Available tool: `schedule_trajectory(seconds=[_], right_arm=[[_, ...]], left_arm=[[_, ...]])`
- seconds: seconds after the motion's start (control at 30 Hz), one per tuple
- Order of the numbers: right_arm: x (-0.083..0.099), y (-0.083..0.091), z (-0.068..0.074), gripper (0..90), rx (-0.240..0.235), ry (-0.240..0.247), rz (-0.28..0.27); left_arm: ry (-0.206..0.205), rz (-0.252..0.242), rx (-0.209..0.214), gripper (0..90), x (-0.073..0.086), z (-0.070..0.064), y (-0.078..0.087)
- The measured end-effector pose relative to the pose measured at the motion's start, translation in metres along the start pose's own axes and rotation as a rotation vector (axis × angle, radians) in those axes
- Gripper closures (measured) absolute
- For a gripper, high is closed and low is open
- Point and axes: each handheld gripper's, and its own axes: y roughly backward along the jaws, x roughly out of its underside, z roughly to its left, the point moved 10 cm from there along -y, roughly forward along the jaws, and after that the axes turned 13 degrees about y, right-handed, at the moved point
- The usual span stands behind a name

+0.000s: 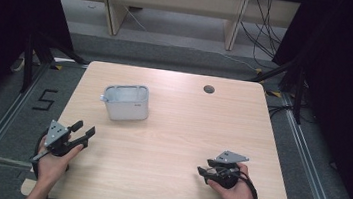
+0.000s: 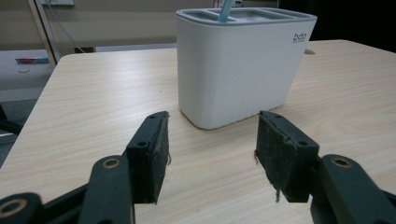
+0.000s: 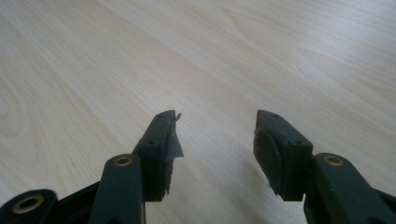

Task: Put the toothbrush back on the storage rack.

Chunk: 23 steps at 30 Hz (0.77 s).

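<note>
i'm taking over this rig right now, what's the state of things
Left claw: open, empty, aimed at the white holder just ahead of it, not touching.
Right claw: open, empty, low over bare table, far from the holder.
The holder stands upright at the table's left-centre, with a blue stick poking out of it.
Done: nothing gripped yet.
Left: likely close in on the holder.

high view: above the near edge, facing forward and down over the whole desk (image 1: pixel 176 129) | left gripper view: low, close, facing the white holder (image 2: pixel 243 65), shared with high view (image 1: pixel 126 103) | right gripper view: low, close above bare desk
</note>
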Motion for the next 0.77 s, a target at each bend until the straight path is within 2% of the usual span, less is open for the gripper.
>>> schedule_trajectory(seconds=[0.03,0.1,0.2,0.23,0.3,0.4,0.43,0.5,0.53,0.67,0.77], right_arm=[[0.0,0.001,0.0,49.7,0.005,-0.022,-0.001],[-0.001,0.001,-0.002,49.7,0.008,-0.01,-0.003],[0.002,0.002,0.0,49.7,0.003,-0.033,0.004],[0.002,0.001,-0.003,49.7,0.009,-0.004,-0.002],[0.004,0.001,0.0,49.7,0.004,-0.028,0.01],[0.004,0.0,0.0,49.7,0.006,-0.029,0.002],[0.004,-0.001,0.001,49.7,-0.014,-0.027,-0.001],[0.004,0.001,0.0,49.7,0.003,-0.029,0.008],[0.004,0.0,-0.003,49.7,0.011,0.0,-0.007],[0.006,0.0,-0.002,49.6,0.003,-0.014,0.001],[0.005,0.002,-0.004,49.5,0.012,-0.018,-0.006]], left_arm=[[-0.002,-0.001,-0.003,43.5,0.001,0.001,0.001],[-0.001,0.008,-0.012,43.4,0.006,0.001,0.004],[0.0,0.005,-0.011,43.3,0.011,0.002,0.004],[-0.001,0.012,-0.012,43.4,0.012,0.002,0.005],[-0.001,0.009,-0.009,43.7,0.014,0.001,0.005],[-0.004,-0.015,-0.004,43.6,0.012,0.0,0.005],[-0.008,-0.019,-0.007,43.6,0.012,0.0,0.006],[-0.018,-0.021,-0.021,43.2,0.012,0.0,0.007],[-0.022,-0.021,-0.026,43.0,0.012,0.0,0.007],[-0.033,-0.03,-0.034,42.3,0.012,0.0,0.008],[-0.021,-0.036,-0.037,42.2,0.012,0.0,0.008]])
